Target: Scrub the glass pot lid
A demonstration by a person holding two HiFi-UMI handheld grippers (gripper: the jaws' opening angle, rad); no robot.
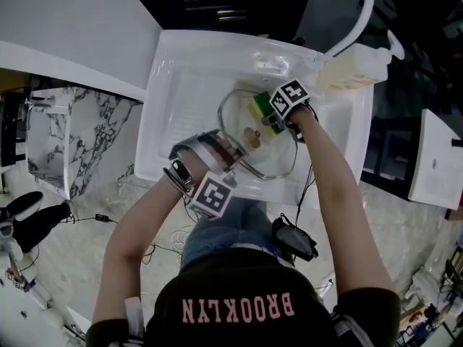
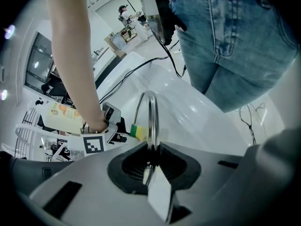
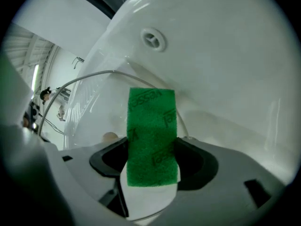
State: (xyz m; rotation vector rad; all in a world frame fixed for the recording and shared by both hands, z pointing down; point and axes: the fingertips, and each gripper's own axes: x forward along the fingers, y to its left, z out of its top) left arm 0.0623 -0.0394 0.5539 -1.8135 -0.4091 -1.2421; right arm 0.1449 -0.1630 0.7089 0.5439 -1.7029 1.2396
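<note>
Sink (image 1: 155, 114) with lid (image 1: 273, 161), left gripper (image 1: 233, 152) on lid, right gripper (image 1: 272, 121) holding sponge (image 1: 258, 108)

- glass pot lid (image 1: 273, 159): near rim hidden inside the jaws of the left gripper (image 1: 233, 152).
- sponge (image 1: 258, 107): partly covered by the marker cube of the right gripper (image 1: 275, 121).
- faucet (image 1: 364, 9): cut off at the top edge.
- bottle (image 2: 59, 117): label print too small to read.
</note>
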